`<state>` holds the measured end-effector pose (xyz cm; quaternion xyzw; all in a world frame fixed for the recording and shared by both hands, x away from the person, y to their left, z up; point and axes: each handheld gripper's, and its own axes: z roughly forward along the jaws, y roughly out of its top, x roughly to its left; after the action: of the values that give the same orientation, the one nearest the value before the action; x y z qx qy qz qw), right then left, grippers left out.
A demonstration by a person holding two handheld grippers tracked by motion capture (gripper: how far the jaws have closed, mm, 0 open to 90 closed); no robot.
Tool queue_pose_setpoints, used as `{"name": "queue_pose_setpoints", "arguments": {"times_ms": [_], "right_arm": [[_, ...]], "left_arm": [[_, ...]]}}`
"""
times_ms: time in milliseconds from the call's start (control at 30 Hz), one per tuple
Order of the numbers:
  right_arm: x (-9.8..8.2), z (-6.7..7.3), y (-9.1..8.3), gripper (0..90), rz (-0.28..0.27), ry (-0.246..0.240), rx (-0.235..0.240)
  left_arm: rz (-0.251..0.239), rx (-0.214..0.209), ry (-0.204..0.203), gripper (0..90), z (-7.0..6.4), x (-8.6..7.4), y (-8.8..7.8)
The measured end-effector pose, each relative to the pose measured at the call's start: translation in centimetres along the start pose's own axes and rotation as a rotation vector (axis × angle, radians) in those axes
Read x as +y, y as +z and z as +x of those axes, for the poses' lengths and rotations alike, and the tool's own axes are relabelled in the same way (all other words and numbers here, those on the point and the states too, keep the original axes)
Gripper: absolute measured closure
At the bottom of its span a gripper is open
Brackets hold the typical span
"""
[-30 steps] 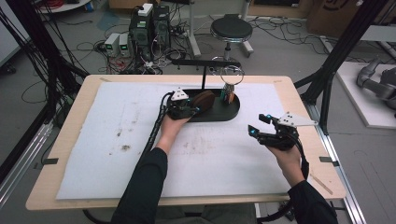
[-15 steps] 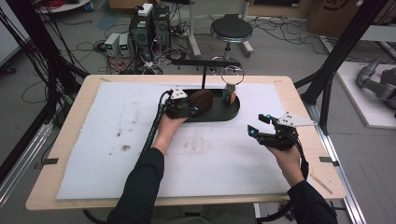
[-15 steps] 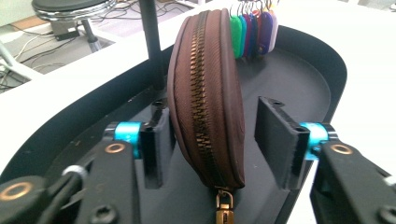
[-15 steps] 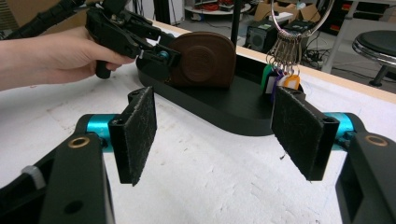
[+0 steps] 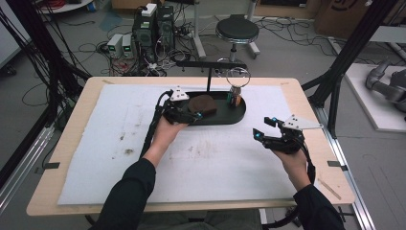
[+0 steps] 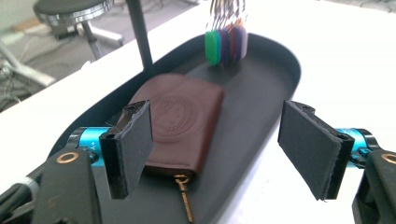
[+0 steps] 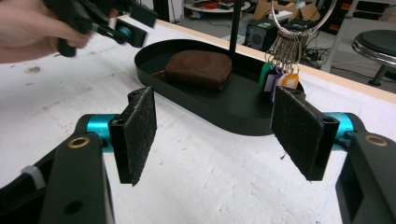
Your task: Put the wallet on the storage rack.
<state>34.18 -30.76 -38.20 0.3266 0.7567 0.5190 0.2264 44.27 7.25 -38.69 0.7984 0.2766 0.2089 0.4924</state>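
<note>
Wooden counter [image 5: 306, 103] covered by a white mat [image 5: 95, 158], stained and fuzzy. Room behind: concrete floor, cable clutter, PC towers [image 5: 154, 24], round stool [image 5: 237, 31], black frame posts.

Black oval tray [image 5: 237, 116] sits far-centre on the mat, long axis running left-right, matte finish, thin black post [image 5: 209, 79] rising from it. In the tray: brown leather key pouch [image 6: 180, 123], rounded rectangle, embossed round seal, brass key [image 6: 184, 196] poking out toward the left tool. Key ring [image 7: 303, 21] with coloured plastic tags [image 6: 226, 44] hangs at the tray's right end.

Left tool [image 6: 217, 149] hovers over the tray's left end, jaws wide, straddling the pouch's near edge, not gripping. Right tool [image 7: 215, 123] over bare mat right of the tray, jaws wide, empty.
</note>
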Motion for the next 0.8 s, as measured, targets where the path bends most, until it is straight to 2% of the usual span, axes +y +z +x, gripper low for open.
{"name": "queue_pose_setpoints", "arguments": {"times_ms": [267,400,533,800], "right_arm": [[0.0,0.1,0.0,31.9,0.004,0.003,-0.002],[0.0,0.1,0.1,31.8,0.008,-0.002,-0.004],[0.0,0.1,0.2,31.6,0.013,-0.003,-0.005],[-0.1,0.0,0.4,31.1,0.024,-0.004,-0.007]], "left_arm": [[-0.055,-0.024,0.034,26.4,-2.1,-0.2,-4.3],[-0.08,-0.025,0.045,26.4,-2.7,-0.8,-6.7],[-0.106,-0.018,0.02,26.4,-2.8,-1.9,-8.8],[-0.118,0.006,-0.029,25.3,-2.6,-4.8,-12.7]]}}
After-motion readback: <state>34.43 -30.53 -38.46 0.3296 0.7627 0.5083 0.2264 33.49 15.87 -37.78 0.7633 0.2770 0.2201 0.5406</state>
